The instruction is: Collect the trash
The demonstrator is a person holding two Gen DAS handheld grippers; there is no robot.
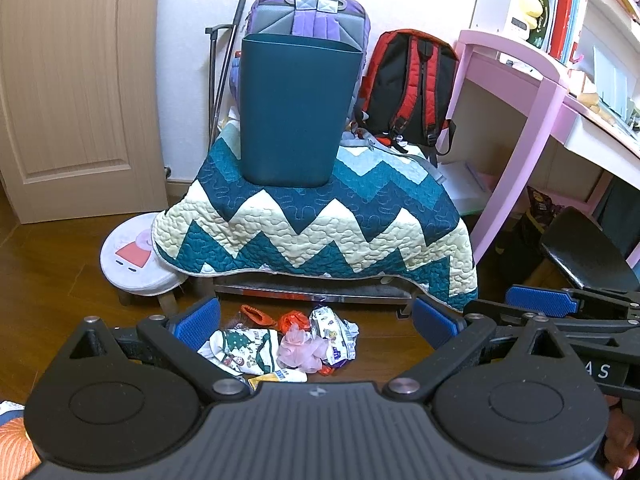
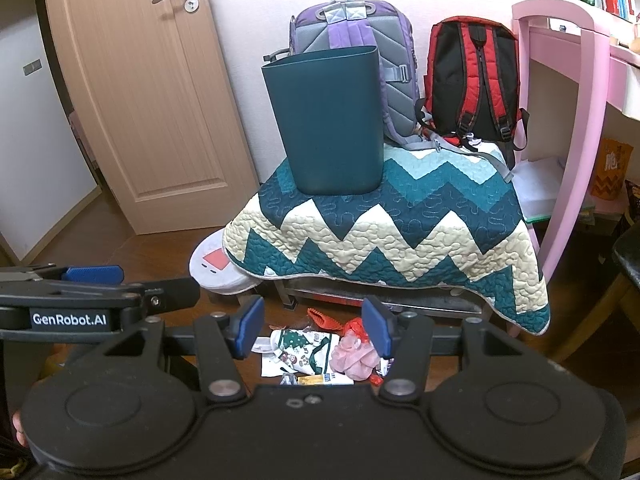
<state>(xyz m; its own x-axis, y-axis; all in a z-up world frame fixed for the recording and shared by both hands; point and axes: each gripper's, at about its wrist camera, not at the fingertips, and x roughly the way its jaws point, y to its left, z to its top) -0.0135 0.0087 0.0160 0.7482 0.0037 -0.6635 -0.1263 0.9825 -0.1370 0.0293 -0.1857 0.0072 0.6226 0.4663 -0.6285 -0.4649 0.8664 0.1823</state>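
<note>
A pile of trash lies on the wooden floor in front of a low bench: a white and green printed wrapper (image 1: pixel 244 350) (image 2: pixel 304 350), a pink crumpled tissue (image 1: pixel 300 350) (image 2: pixel 354 356), a red scrap (image 1: pixel 294 320) (image 2: pixel 356 326), an orange piece (image 1: pixel 256 314) (image 2: pixel 324 318) and a purple-white wrapper (image 1: pixel 334 336). A dark teal bin (image 1: pixel 298 110) (image 2: pixel 330 120) stands upright on the quilt-covered bench. My left gripper (image 1: pixel 316 322) hangs open above the pile. My right gripper (image 2: pixel 312 326) is open too, over the same pile, nothing held.
The zigzag quilt (image 1: pixel 320 224) (image 2: pixel 400 232) drapes over the bench. Purple backpack (image 1: pixel 316 12) and red-black backpack (image 1: pixel 408 84) lean on the wall behind. A small round stool (image 1: pixel 136 260) stands left, a pink desk (image 1: pixel 532 120) and black chair (image 1: pixel 584 248) right, a door (image 1: pixel 68 80) far left.
</note>
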